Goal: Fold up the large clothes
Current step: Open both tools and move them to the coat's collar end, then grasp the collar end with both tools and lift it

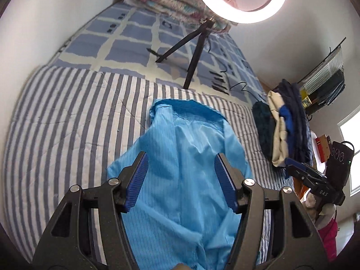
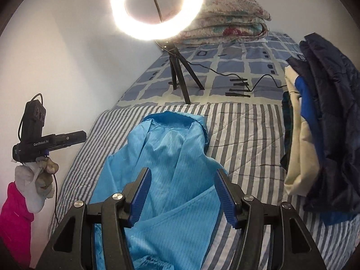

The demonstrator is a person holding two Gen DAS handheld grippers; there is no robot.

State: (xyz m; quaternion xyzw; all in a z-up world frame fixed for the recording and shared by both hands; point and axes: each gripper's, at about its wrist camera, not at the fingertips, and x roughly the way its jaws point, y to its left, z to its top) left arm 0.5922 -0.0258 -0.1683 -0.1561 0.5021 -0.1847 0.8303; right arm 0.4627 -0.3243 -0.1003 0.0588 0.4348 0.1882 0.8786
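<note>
A light blue garment (image 1: 180,157) lies rumpled on the striped bedspread (image 1: 67,123), collar end away from me; it also shows in the right wrist view (image 2: 164,168). My left gripper (image 1: 181,164) hangs open above the garment's middle, holding nothing. My right gripper (image 2: 182,178) is open above the same garment, holding nothing. The right gripper (image 1: 315,177) appears at the right edge of the left wrist view, off the bed. The left gripper (image 2: 74,138) appears at the left in the right wrist view, in a gloved hand.
A ring light on a black tripod (image 2: 177,76) stands on the blue checked sheet (image 2: 225,67), its cable (image 2: 247,83) trailing right. A pile of dark, cream and blue clothes (image 2: 319,123) sits on the bed's right. A folded floral quilt (image 2: 225,22) lies by the wall.
</note>
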